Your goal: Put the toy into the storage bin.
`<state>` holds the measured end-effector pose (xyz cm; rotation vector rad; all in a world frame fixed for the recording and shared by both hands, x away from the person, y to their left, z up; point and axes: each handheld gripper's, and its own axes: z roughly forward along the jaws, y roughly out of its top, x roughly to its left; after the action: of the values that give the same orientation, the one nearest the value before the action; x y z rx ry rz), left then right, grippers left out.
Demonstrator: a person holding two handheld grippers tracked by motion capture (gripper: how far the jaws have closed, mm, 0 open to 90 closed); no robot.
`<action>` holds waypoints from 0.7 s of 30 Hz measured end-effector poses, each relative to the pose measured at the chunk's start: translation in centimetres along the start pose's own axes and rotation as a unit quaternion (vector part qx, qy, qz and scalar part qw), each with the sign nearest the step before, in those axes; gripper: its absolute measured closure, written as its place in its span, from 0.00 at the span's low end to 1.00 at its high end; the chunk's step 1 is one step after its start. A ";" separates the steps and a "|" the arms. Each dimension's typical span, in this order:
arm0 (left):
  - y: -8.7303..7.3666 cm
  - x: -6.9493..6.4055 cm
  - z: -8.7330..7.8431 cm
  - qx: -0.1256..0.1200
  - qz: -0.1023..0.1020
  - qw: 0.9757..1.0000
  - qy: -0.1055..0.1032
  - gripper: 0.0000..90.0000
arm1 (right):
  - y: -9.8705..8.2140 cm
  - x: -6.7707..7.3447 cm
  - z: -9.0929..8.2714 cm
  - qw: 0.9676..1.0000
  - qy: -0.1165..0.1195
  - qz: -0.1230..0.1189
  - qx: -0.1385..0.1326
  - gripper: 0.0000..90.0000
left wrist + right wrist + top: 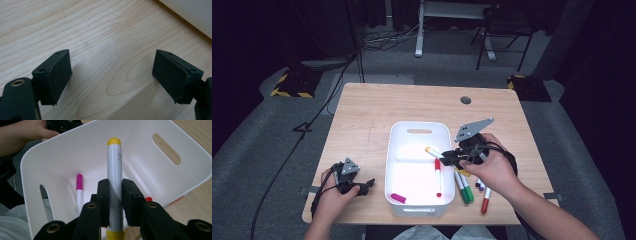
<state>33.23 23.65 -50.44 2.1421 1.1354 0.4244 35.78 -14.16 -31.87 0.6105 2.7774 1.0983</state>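
I am putting markers into the white bin (398, 131), and this is the carrying step. My right gripper (115, 195) is clamped on the yellow-capped marker (114, 170), jaws pressing its white barrel from both sides. In the high view that marker (432, 152) sticks out over the bin's right rim, cap end pointing into the bin. Inside the bin already lie a red-capped marker (438, 176) and a pink-capped marker (398, 198), the pink one near the bin's front wall. Just right of the bin, on the desk (362, 107), wait two green-capped markers (464, 187), another red-capped one (485, 201) and a purple one I can barely make out. My left gripper (357, 186) rests on the desk left of the bin, jaws apart with nothing between them. Next, I judge, I should bring the marker fully over the bin's floor, lower it, and only then let the jaws part, so it does not bounce off the rim.
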 end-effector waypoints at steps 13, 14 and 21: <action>0.0 0.0 0.0 0.000 0.001 1.000 0.001 0.18 | 1.5 2.0 1.9 0.999 0.026 -0.025 0.003 0.86; 0.0 0.0 0.0 0.000 0.001 1.000 0.001 0.18 | 1.6 2.2 2.1 0.999 0.029 -0.026 0.004 0.86; 0.0 0.0 0.0 0.000 0.001 1.000 0.000 0.18 | 1.8 3.1 3.4 0.998 0.042 -0.035 0.014 0.86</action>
<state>33.23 23.65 -50.44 2.1441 1.1339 0.4247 34.33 -9.59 -33.04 0.4768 2.8660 1.0990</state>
